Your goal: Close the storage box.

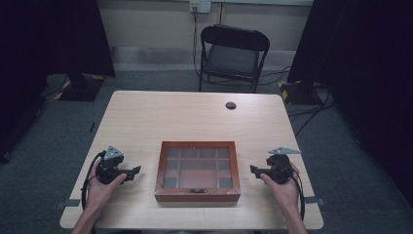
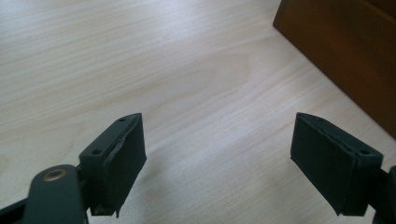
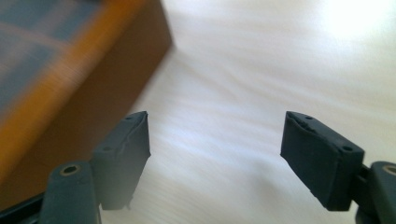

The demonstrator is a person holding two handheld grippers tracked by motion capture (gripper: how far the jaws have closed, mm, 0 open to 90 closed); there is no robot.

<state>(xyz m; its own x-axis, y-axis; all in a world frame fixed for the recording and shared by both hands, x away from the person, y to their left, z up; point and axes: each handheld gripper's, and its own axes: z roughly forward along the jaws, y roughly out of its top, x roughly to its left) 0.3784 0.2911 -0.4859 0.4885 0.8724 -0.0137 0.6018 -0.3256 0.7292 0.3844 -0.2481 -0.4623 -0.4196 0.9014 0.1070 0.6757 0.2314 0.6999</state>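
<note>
1. Black left gripper, held in a hand at the table's left near side, pointing inward at the box; jaws wide, nothing between them, only bare wood grain past the pads in the left gripper view. Probably parked beside the box to approach its left wall.
2. Dark wooden box with a gridded glass lid, sitting closed at the middle of the near half, clasp side toward the person; apart from both grippers, its brown corner just ahead of the left jaws.
3. Right gripper, mirroring the first from the right side; jaws spread wide and empty, box flank blurred at left.
4. Pale wood table with a cable hole; grey carpet, a folding chair behind, black curtains at the sides.
</note>
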